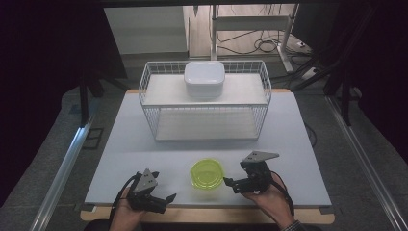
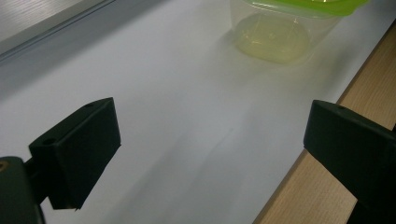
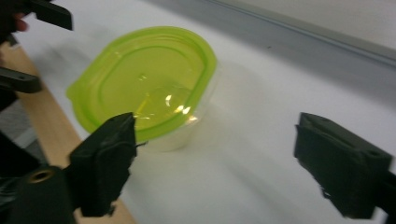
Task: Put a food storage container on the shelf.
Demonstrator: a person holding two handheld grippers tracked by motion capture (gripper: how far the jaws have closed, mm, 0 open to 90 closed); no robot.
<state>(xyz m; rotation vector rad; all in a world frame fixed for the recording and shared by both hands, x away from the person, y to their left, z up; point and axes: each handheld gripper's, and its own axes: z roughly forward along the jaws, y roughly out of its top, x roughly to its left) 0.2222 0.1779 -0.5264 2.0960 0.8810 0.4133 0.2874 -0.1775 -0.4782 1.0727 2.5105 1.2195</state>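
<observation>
A clear plastic container with a lime-green lid [image 1: 208, 175] stands on the white tabletop near the front edge, between both hands. My left gripper [image 1: 168, 202] lies to its left at the table's front edge, pointing right, jaws open with nothing between them [image 2: 210, 140]. The container [image 2: 280, 32] stands some way ahead of those jaws. My right gripper [image 1: 230, 185] sits just right of the container, pointing left at it, open [image 3: 215, 154]. Its left jaw is close beside the container [image 3: 149, 84], apart from it. The left gripper [image 3: 35, 46] shows beyond the container.
A white wire basket shelf [image 1: 204, 130] stands at the middle back of the table, with a white lidded box [image 1: 204, 79] on its top level. A wooden strip [image 1: 207, 214] runs along the table's front edge. Dark curtains flank both sides.
</observation>
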